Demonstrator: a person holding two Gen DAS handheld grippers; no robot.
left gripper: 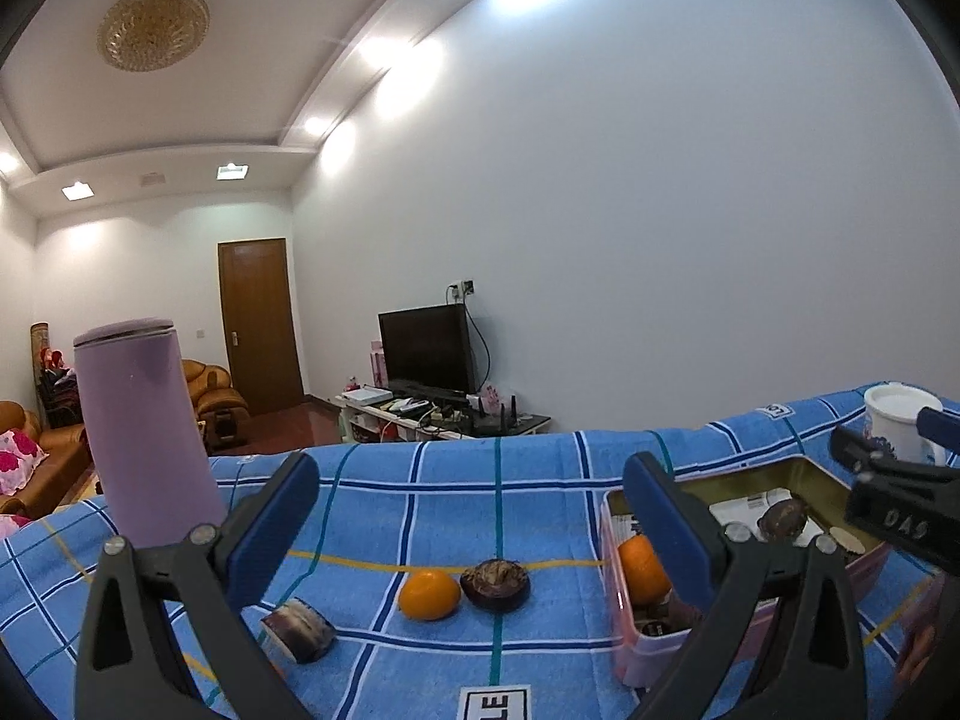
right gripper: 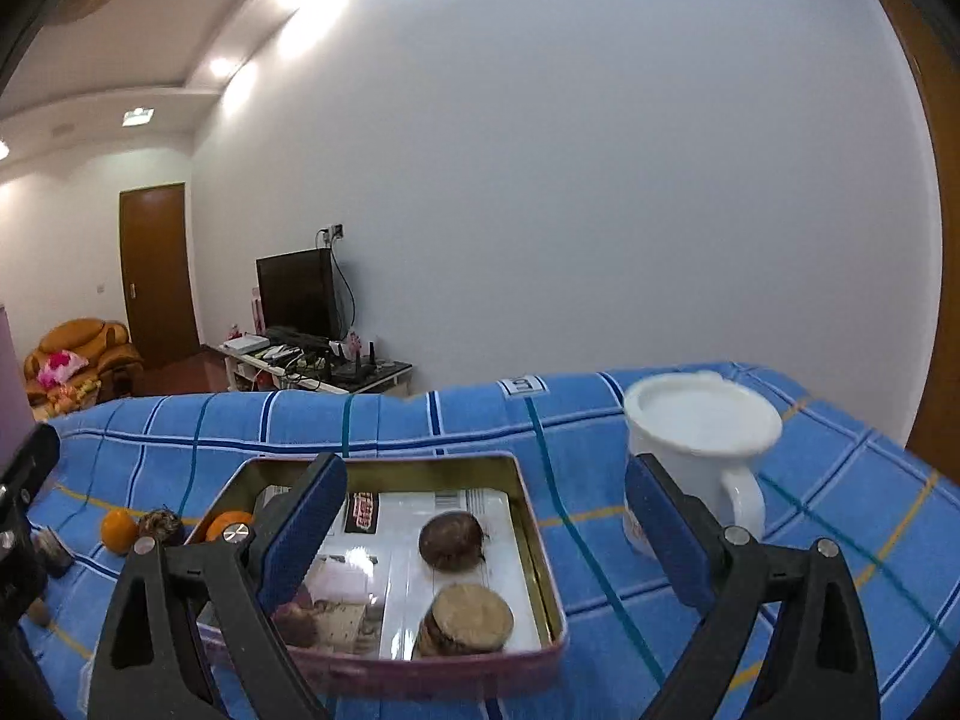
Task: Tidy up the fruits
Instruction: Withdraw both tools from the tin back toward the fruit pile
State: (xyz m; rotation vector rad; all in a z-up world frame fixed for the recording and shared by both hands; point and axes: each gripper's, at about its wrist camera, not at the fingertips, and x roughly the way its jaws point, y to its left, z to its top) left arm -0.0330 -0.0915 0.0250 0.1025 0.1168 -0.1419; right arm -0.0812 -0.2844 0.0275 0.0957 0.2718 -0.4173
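In the left wrist view, an orange (left gripper: pixel 429 594), a dark round fruit (left gripper: pixel 497 583) and a cut dark fruit piece (left gripper: pixel 300 630) lie on the blue checked cloth. My left gripper (left gripper: pixel 474 540) is open and empty above them. A pink tin box (left gripper: pixel 648 642) at the right holds another orange (left gripper: pixel 641 567). In the right wrist view the tin box (right gripper: pixel 534 546) holds a dark round fruit (right gripper: pixel 451 541), a cut brown piece (right gripper: pixel 468 619) and an orange (right gripper: pixel 228 525). My right gripper (right gripper: pixel 486 540) is open and empty over the box.
A lilac tumbler (left gripper: pixel 144 426) stands at the left on the cloth. A white mug (right gripper: pixel 699 456) stands right of the box, close to my right finger. The table's far edge runs behind them, with a TV stand (left gripper: pixel 438 414) beyond.
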